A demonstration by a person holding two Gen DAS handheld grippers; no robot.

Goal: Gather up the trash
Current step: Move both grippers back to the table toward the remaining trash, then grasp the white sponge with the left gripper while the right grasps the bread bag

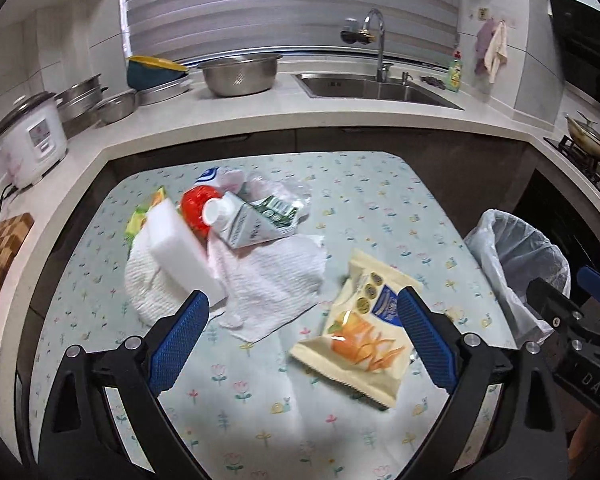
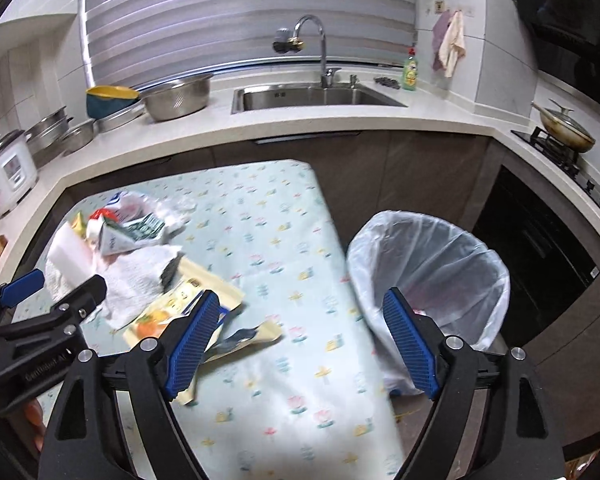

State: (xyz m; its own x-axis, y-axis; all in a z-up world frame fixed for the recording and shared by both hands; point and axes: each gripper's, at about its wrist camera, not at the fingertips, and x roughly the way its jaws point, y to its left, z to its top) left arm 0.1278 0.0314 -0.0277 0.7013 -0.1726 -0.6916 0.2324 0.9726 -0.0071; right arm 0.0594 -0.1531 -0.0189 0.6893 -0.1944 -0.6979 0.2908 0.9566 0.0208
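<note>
We look along our left hand-held gripper [image 1: 302, 312] at a desk covered in a pale green cloth printed with small flowers [image 1: 380, 200]. Its blue-padded jaws stand wide apart with nothing between them.

Only the left wrist view shows the trash pile clearly. A white foam block [image 1: 184, 256] leans on a crumpled white paper towel [image 1: 276, 284]. Behind it lie a green and white milk carton with a white cap [image 1: 256, 220], something red and round [image 1: 194, 208] and a clear crumpled plastic bag [image 1: 284, 192]. A cream snack packet with orange slices pictured on it [image 1: 364, 332] lies flat just right of the towel, partly behind the right jaw.

The right wrist view gives what the left view only clips at its edge: the round bin lined with a translucent white bag [image 2: 432, 276], standing beside the desk's right edge, with its mouth open towards us. Our right hand-held gripper [image 2: 300, 320] hangs above that edge, jaws wide and holding nothing. Here the snack packet [image 2: 180, 300] appears blurred, and a torn cream and dark wrapper piece [image 2: 252, 334] lies beside it, which we cannot pick out in the left view.
</note>
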